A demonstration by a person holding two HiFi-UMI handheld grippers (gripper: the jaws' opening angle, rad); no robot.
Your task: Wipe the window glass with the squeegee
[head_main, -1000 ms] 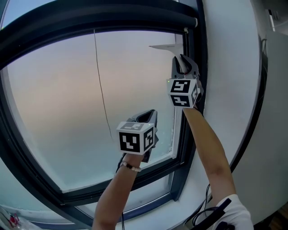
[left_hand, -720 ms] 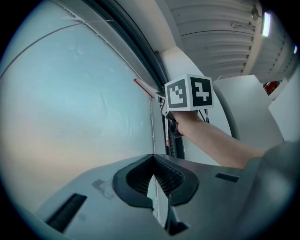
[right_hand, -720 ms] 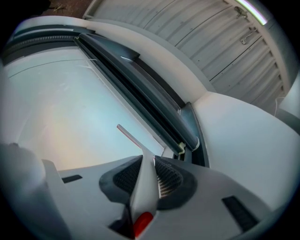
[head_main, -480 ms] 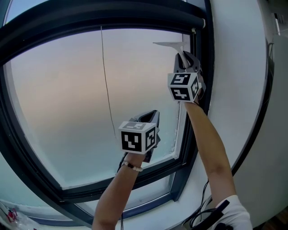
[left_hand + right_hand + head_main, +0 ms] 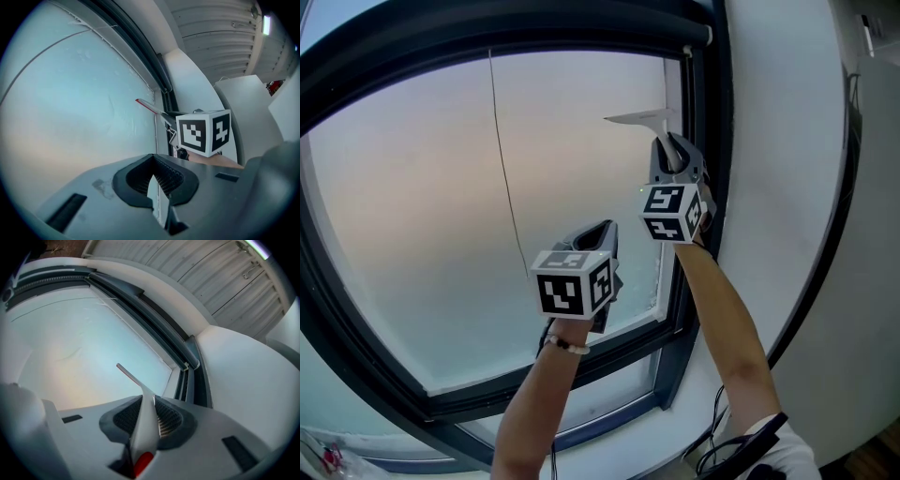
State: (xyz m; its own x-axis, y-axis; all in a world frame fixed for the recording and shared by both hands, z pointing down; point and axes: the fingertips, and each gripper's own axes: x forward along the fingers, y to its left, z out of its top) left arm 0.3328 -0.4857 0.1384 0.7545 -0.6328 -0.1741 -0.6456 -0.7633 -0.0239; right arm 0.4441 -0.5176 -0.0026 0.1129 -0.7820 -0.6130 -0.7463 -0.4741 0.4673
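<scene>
R gripper grips the squeegee handle, blade up at the window glass approx 2 o'clock, beside the frame. L gripper clenched, empty, approx 5 o'clock.

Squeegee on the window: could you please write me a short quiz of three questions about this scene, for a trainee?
1. True or false: the left gripper holds the squeegee.
2. In the head view, the squeegee blade is near which part of the window glass? A: upper right corner; B: lower left corner; C: centre.
3. Fill in: the right gripper is shut on the squeegee's ____.
Key: 1 false; 2 A; 3 handle.
</scene>
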